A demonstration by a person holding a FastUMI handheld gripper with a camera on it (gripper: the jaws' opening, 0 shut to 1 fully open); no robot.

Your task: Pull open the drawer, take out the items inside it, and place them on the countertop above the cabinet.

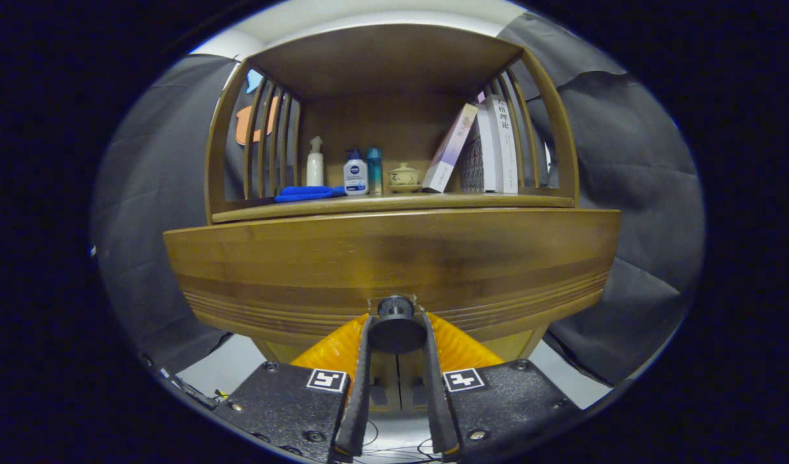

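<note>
A wooden drawer front (394,264) fills the space just ahead of my fingers, with a dark round knob (396,325) at its lower middle. My gripper (396,328) is shut on that knob, one finger pressing each side of it. The drawer's inside is hidden behind its front. Above it lies the cabinet's countertop (394,205), a wooden shelf under a roofed frame with slatted sides.
On the countertop stand a folded blue cloth (307,193), a white pump bottle (314,162), a blue-capped white bottle (355,173), a teal bottle (374,170), a small lidded ceramic pot (404,176) and leaning books (481,151). Black cloth hangs on both sides.
</note>
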